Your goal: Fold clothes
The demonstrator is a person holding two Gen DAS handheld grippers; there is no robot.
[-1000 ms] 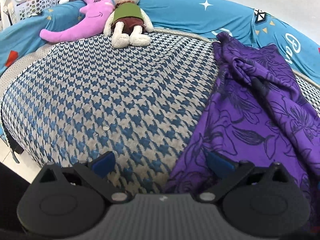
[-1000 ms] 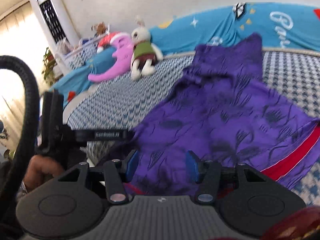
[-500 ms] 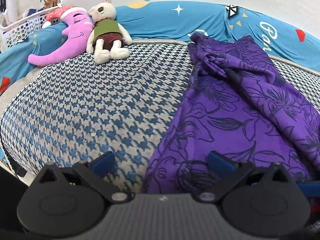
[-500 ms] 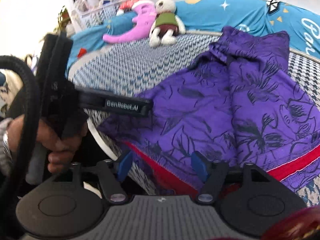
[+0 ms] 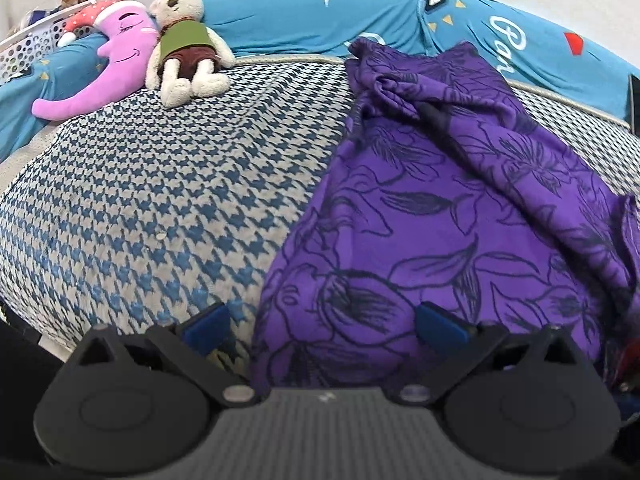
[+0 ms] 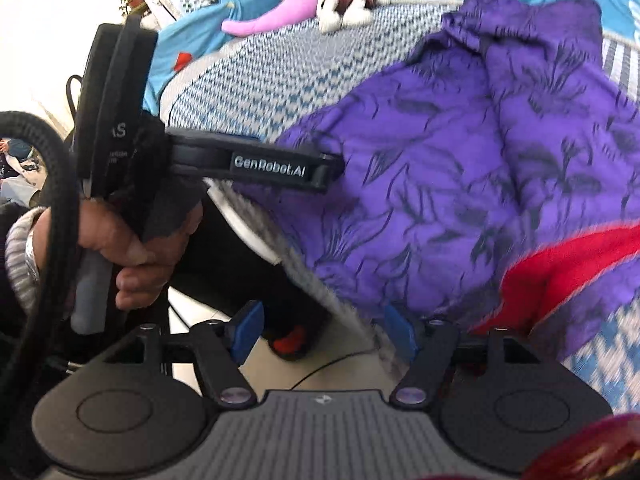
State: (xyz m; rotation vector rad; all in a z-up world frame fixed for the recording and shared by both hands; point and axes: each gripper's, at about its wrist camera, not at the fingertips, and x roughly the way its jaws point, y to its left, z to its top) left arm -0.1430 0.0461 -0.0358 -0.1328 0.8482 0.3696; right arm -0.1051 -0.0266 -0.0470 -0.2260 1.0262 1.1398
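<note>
1. The purple dress [image 5: 440, 208] lies spread on the bed [image 5: 160, 184], ready for folding.
2. The left hand-held gripper [image 5: 320, 324] is wide apart at its near edge.
3. The right hand-held gripper [image 6: 320, 332] is also apart, holding nothing.

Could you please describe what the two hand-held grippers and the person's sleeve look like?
Each hand-held gripper, left and right, has black linkage arms, blue finger pads and a ribbed grey body. The left's side reads "GenRobot.AI" in white. A thick black cable passes the ribbed light grey cuff.
</note>
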